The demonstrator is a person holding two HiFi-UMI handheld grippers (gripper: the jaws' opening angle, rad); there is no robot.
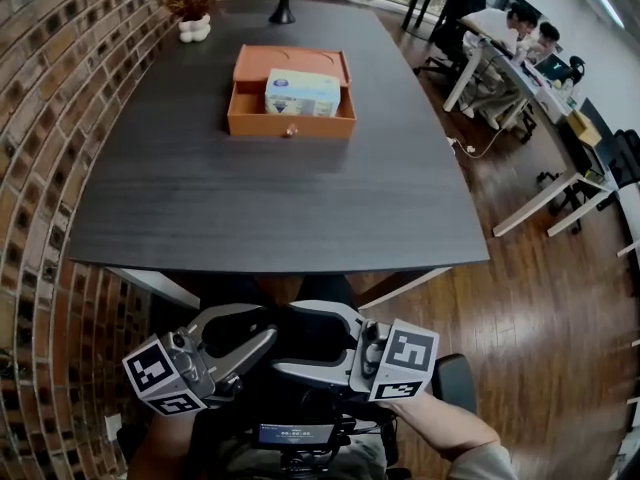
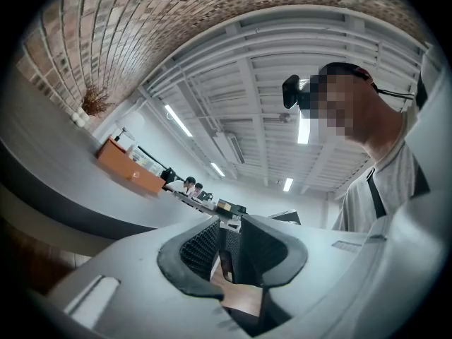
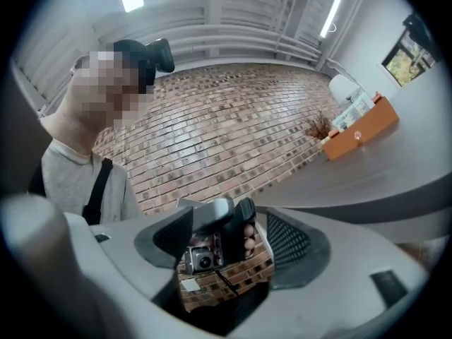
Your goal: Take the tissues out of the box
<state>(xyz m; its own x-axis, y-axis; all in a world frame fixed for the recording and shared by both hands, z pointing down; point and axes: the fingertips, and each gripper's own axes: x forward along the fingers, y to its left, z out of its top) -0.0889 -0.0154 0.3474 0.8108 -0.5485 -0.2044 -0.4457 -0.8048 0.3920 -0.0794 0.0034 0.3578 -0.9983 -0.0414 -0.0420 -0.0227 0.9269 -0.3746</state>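
An open orange box (image 1: 290,113) stands at the far middle of the dark table (image 1: 280,203), with a white and blue tissue pack (image 1: 302,93) lying inside it. The same box shows small in the left gripper view (image 2: 131,167) and in the right gripper view (image 3: 360,129). Both grippers are held low by the person's body, below the table's near edge and far from the box. My left gripper (image 1: 268,336) (image 2: 229,249) is shut and holds nothing. My right gripper (image 1: 288,340) (image 3: 233,239) is open, and the left one's closed tips point into its gap.
A brick wall (image 1: 50,118) runs along the table's left side. A dried plant in a white pot (image 1: 193,13) and a black stand (image 1: 283,10) sit at the far end. To the right, on wooden floor, are desks (image 1: 520,78) with seated people.
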